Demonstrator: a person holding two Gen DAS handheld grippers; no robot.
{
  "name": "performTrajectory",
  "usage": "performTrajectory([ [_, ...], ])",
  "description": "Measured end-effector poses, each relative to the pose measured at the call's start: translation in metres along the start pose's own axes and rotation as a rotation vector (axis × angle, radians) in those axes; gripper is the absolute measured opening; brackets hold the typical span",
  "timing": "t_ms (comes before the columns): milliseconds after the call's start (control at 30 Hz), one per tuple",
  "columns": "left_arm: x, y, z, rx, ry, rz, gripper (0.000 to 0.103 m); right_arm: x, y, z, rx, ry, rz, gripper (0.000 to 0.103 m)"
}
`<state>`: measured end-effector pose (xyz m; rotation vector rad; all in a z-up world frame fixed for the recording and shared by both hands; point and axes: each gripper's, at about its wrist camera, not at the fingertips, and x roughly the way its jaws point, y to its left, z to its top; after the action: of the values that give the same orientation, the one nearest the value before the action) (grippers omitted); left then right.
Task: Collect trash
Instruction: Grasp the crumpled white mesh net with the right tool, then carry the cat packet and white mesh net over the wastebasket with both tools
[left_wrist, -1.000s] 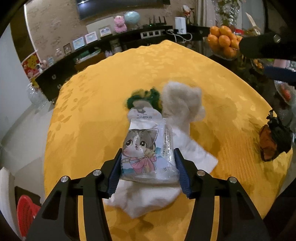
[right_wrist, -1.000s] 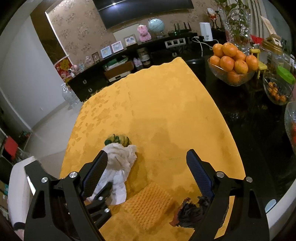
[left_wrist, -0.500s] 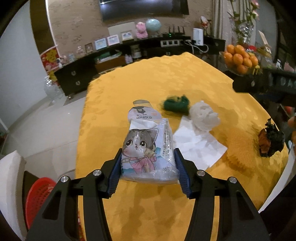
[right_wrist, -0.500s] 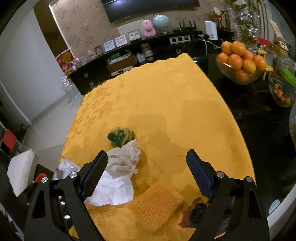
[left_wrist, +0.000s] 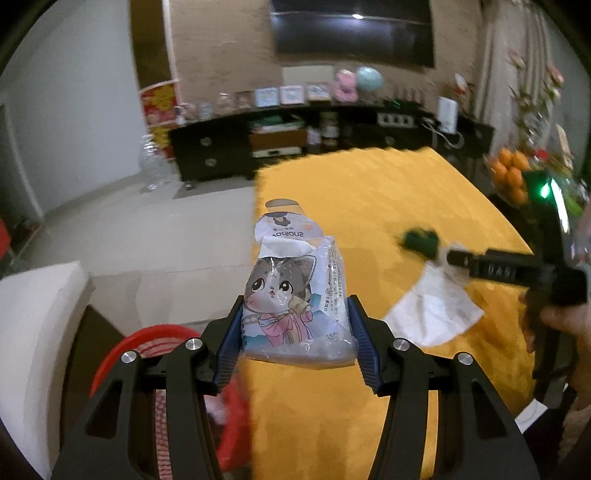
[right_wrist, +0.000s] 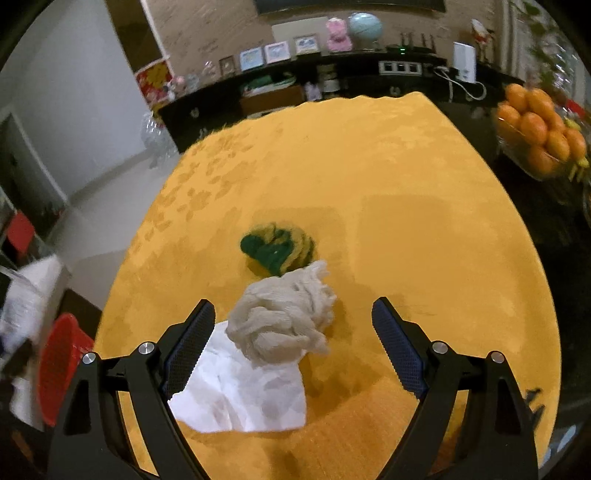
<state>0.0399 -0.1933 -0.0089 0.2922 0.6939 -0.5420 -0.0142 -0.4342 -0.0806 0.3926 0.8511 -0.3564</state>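
My left gripper (left_wrist: 297, 339) is shut on a cat-print snack wrapper (left_wrist: 293, 295) and holds it in the air at the table's left edge, above a red basket (left_wrist: 147, 354) on the floor. My right gripper (right_wrist: 291, 339) is open over the yellow tablecloth (right_wrist: 406, 206), its jaws on either side of a crumpled grey-white wad (right_wrist: 284, 317). A flat white tissue (right_wrist: 240, 395) lies under and in front of the wad. A green and yellow wad (right_wrist: 277, 247) lies just beyond. The right gripper also shows in the left wrist view (left_wrist: 498, 266).
A bowl of oranges (right_wrist: 539, 136) stands on the dark table at the right. A yellow sponge (right_wrist: 354, 435) lies near the front edge. The red basket also shows in the right wrist view (right_wrist: 59, 365), beside a white seat (left_wrist: 33, 332). A black sideboard (right_wrist: 295, 92) lines the far wall.
My left gripper has swung left with the wrapper, off the table's middle to over the red basket. My right gripper has moved forward to straddle the grey-white wad.
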Motion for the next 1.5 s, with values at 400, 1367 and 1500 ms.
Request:
performTrajectory([
  [400, -0.003, 0.033, -0.002, -0.107, -0.012, 0.023, 0.051, 0.025, 0.006, -0.004, -0.022, 0.037, -0.038, 0.045],
  [1367, -0.02, 0.071, -0.001, -0.221, -0.057, 0.105, 0.051, -0.072, 0.097, 0.005, -0.189, -0.178, 0.119, 0.043],
  [1500, -0.023, 0.079, -0.002, -0.238, -0.058, 0.125, 0.051, -0.071, 0.112, 0.003, -0.215, -0.176, 0.135, 0.043],
])
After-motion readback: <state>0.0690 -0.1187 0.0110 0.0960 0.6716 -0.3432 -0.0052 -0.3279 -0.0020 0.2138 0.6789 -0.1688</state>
